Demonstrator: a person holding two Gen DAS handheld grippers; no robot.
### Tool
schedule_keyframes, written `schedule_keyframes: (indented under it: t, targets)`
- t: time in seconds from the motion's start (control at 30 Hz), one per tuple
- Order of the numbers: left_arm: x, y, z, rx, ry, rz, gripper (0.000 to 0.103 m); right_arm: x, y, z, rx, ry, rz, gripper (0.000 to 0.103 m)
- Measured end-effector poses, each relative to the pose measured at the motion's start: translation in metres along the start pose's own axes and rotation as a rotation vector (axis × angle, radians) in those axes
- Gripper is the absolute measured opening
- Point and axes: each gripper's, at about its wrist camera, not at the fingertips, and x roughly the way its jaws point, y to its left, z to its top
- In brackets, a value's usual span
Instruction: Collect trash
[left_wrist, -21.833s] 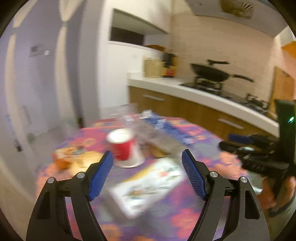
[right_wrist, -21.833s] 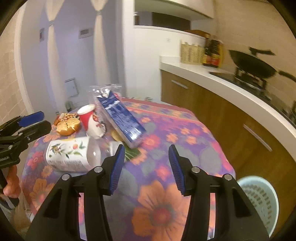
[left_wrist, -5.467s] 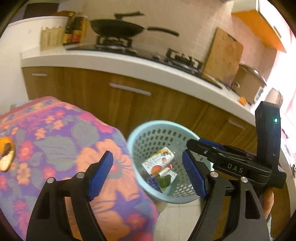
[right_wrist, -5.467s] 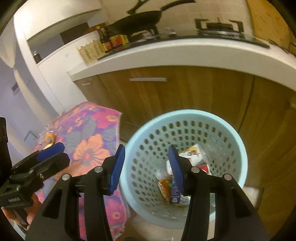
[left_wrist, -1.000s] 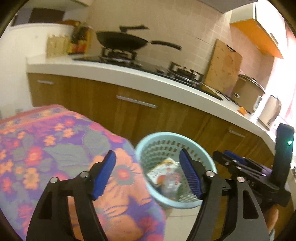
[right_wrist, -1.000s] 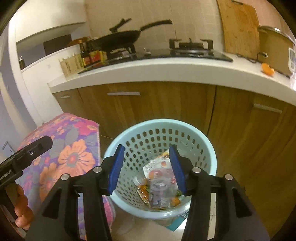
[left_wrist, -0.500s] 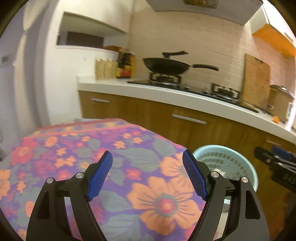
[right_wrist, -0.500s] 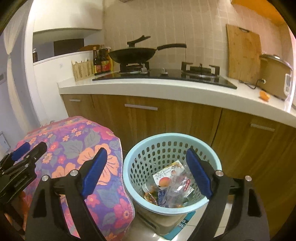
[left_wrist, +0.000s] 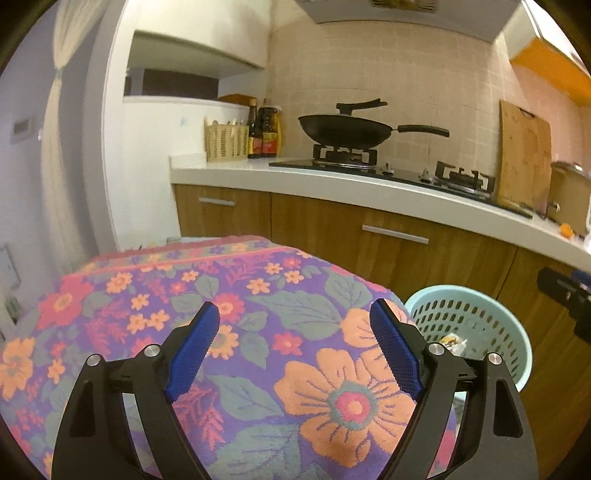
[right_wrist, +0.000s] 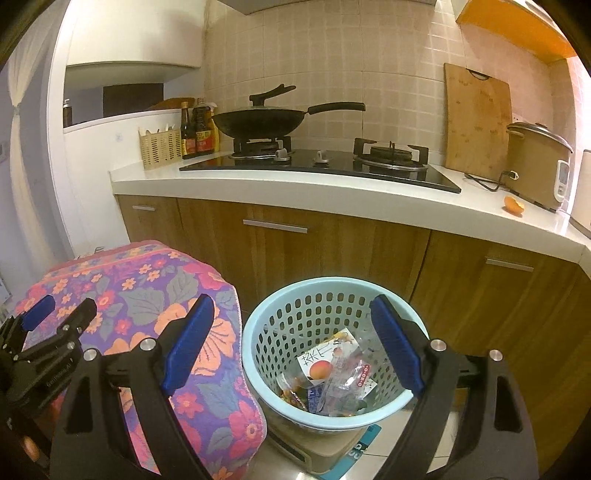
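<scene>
A light blue perforated basket (right_wrist: 332, 282) stands on the floor between the table and the cabinets. Wrappers and a fruit-printed carton (right_wrist: 325, 365) lie inside it. My right gripper (right_wrist: 291, 306) hovers above the basket's near side, open with nothing between its blue pads. My left gripper (left_wrist: 293, 317) hangs over the flowered tablecloth (left_wrist: 229, 295), its jaws opening and empty. No trash shows on the cloth. The basket (left_wrist: 458, 290) sits just past that gripper's right finger, and the right gripper (left_wrist: 561, 284) shows at the frame's edge. The left gripper (right_wrist: 62, 310) appears over the table's left side.
A wooden cabinet run with a white counter (right_wrist: 332, 192) lies behind the basket, carrying a black wok (right_wrist: 262, 120), a hob, sauce bottles (right_wrist: 195, 129), a cutting board (right_wrist: 476, 118) and a rice cooker (right_wrist: 535, 162). The basket rests on a beige base (right_wrist: 314, 446).
The right jaws widened and a clear wrapper between them now lies in the basket; that gripper drew back and up. The left gripper swung left from the basket to over the table.
</scene>
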Motion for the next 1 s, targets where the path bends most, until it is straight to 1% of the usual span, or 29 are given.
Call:
schedule_keyframes:
  t: [0.1,0.27,0.53,1.0]
  targets:
    - [0.0,-0.0032,-0.0002,0.014,0.001,0.011,0.083,0.0,-0.0018,0.0005,0.004,0.001,-0.003,0.082]
    - [0.0045,0.0012,0.0006,-0.01,0.025,0.016,0.084,0.0013,-0.0018,-0.0004,0.002,0.005,-0.006,0.082]
    - [0.0045,0.0034,-0.0001,-0.007,0.023,0.023,0.084,0.0013,0.0004,-0.0018,-0.007,0.002,-0.015,0.082]
    - [0.0019,-0.0025,0.0005,0.018,0.007,0.021,0.089,-0.0006,-0.0015,-0.0027,-0.013,-0.01,-0.039,0.082]
